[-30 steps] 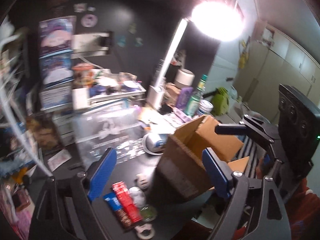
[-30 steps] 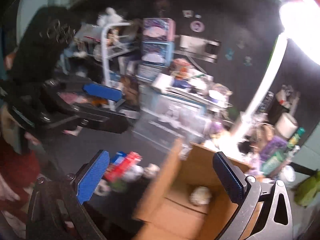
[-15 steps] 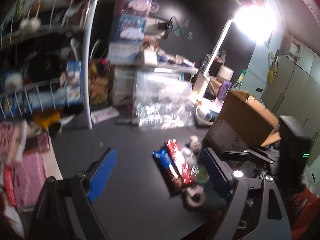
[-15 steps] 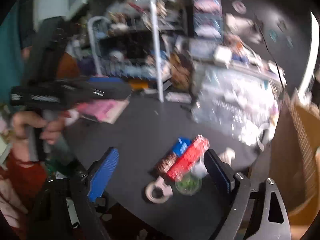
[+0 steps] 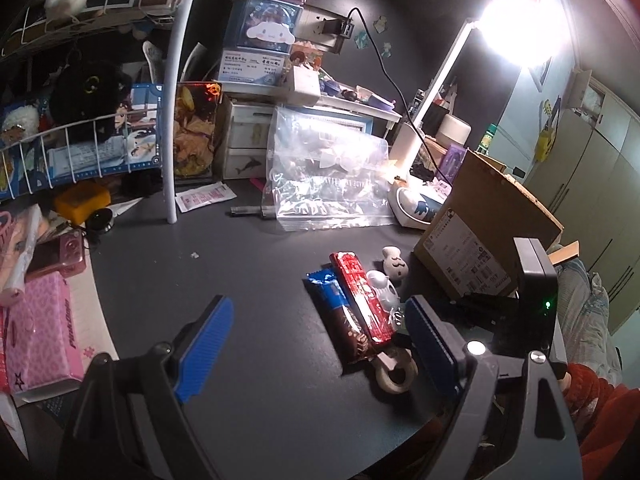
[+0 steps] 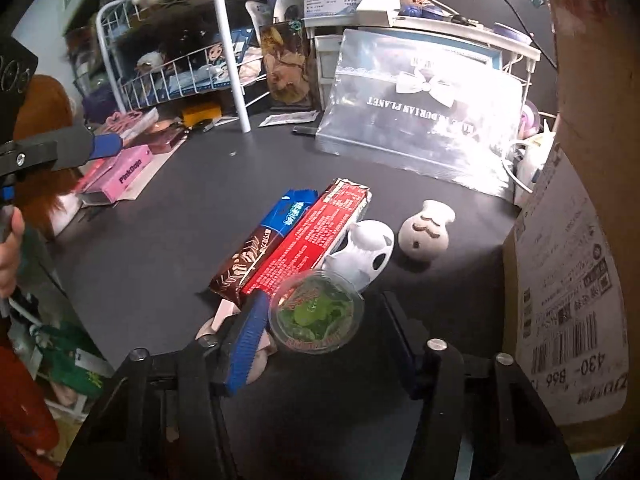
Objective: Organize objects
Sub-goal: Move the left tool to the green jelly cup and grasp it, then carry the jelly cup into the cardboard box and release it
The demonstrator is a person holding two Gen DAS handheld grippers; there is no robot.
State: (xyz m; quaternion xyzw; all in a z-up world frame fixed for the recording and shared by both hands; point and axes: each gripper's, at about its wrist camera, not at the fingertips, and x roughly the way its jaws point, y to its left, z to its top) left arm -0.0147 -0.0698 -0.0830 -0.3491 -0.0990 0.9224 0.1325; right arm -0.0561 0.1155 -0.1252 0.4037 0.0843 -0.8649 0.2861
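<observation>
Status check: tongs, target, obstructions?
Left tongs open, empty. Right tongs closing around green cup. Red packet and white figurine crowd it.

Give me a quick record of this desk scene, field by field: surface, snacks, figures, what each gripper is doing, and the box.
surface: dark desk
snacks: red packet beside blue-and-brown bar, touching
figures: two small white ones
right gripper: fingers have just been closing around round clear cup of green jelly; contact unclear
left gripper: open, nothing between fingers
box: cardboard box, right of the items
</observation>
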